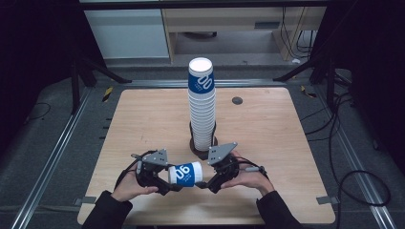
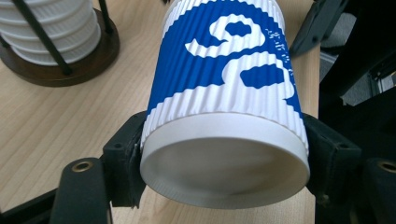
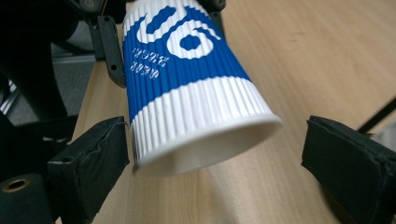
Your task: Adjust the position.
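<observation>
Already the left gripper (image 2: 224, 154) clamped the blue-and-white ribbed paper cup (image 2: 224, 93) by its base while the right gripper (image 3: 215, 154) stood apart, so overtightening risked crushing it.

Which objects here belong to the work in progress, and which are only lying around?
In use:
- blue-and-white ribbed paper cup, clamped by left gripper
- right gripper, fingers open
- tall stack of matching cups
- dark round holder

Lying about:
- black cables
- small dark disc
</observation>
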A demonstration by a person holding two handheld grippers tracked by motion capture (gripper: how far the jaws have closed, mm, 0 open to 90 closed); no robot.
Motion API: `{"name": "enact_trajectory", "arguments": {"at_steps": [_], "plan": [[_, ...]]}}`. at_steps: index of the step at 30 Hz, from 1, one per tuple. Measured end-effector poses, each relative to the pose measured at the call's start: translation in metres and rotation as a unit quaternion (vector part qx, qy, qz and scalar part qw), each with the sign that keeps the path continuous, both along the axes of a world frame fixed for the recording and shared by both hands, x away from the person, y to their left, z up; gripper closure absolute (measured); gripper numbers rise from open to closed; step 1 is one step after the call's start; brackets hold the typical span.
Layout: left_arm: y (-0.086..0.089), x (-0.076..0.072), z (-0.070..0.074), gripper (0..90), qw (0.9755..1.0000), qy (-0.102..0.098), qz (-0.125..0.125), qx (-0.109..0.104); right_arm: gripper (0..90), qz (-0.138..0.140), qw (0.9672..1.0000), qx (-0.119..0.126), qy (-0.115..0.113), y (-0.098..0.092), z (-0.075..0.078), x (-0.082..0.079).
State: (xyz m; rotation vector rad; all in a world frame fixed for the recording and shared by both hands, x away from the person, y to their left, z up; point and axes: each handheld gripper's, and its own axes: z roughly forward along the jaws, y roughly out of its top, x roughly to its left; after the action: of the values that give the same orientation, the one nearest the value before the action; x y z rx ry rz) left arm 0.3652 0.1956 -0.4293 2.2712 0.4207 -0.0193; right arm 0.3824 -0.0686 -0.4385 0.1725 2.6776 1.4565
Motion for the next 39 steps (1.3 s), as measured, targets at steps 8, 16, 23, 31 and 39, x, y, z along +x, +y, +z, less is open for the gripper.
{"name": "enact_trajectory", "arguments": {"at_steps": [8,16,23,31,39], "plan": [[0.014,0.003,0.007,26.7,0.9983,-0.014,0.032,-0.047,7.3,-0.038,0.9978,0.054,-0.008,-0.019,0.012,0.004],[0.022,0.002,0.016,26.7,0.9919,-0.023,0.044,-0.118,7.4,-0.051,0.9957,0.077,0.012,-0.025,0.011,0.006],[0.018,-0.001,0.017,26.8,0.9893,-0.015,0.027,-0.143,7.4,-0.027,0.9933,0.109,0.028,-0.023,0.014,0.003],[0.007,-0.004,0.013,26.9,0.9902,-0.007,-0.003,-0.140,7.1,0.007,0.9920,0.118,0.044,-0.016,0.012,-0.001],[-0.002,-0.008,0.010,26.8,0.9899,0.001,-0.032,-0.138,7.8,0.030,0.9909,0.117,0.058,-0.009,0.008,-0.004]]}}
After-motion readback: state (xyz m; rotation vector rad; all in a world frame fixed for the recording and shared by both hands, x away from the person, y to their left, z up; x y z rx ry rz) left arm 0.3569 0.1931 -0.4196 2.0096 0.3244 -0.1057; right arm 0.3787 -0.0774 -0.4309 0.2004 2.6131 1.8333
